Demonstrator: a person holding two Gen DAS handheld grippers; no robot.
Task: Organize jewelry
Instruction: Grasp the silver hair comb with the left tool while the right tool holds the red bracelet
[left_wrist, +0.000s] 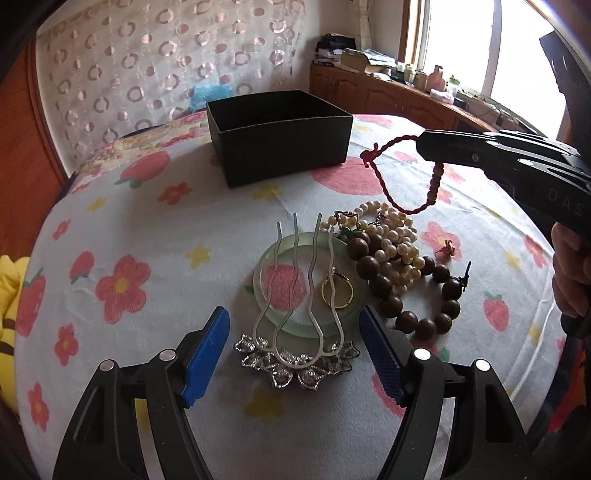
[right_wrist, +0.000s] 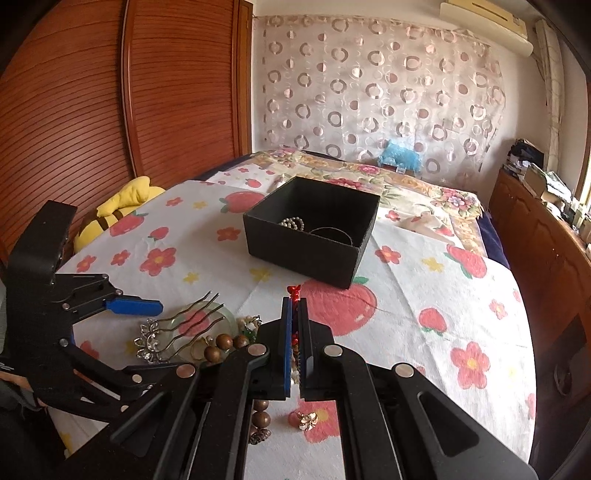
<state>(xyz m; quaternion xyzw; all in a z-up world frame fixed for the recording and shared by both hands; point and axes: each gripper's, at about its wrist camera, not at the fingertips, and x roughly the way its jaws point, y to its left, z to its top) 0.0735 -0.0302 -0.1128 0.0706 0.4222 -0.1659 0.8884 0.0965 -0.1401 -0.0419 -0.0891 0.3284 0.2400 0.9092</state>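
While spread wide over the pile and empty between the pads, left gripper (left_wrist: 293, 354) poised above silver hair comb (left_wrist: 295, 295), lying across pale green bangle (left_wrist: 271, 254) on flowered cloth (left_wrist: 147, 206); pearl strand (left_wrist: 391, 236) and wooden bead bracelet (left_wrist: 410, 295) heaped just beside. Right gripper (right_wrist: 295, 332) pressed together, pinching red cord bracelet (left_wrist: 384, 173), hanging clear of cloth; black box (right_wrist: 314, 236) beyond, open, pearls and thin ring inside.
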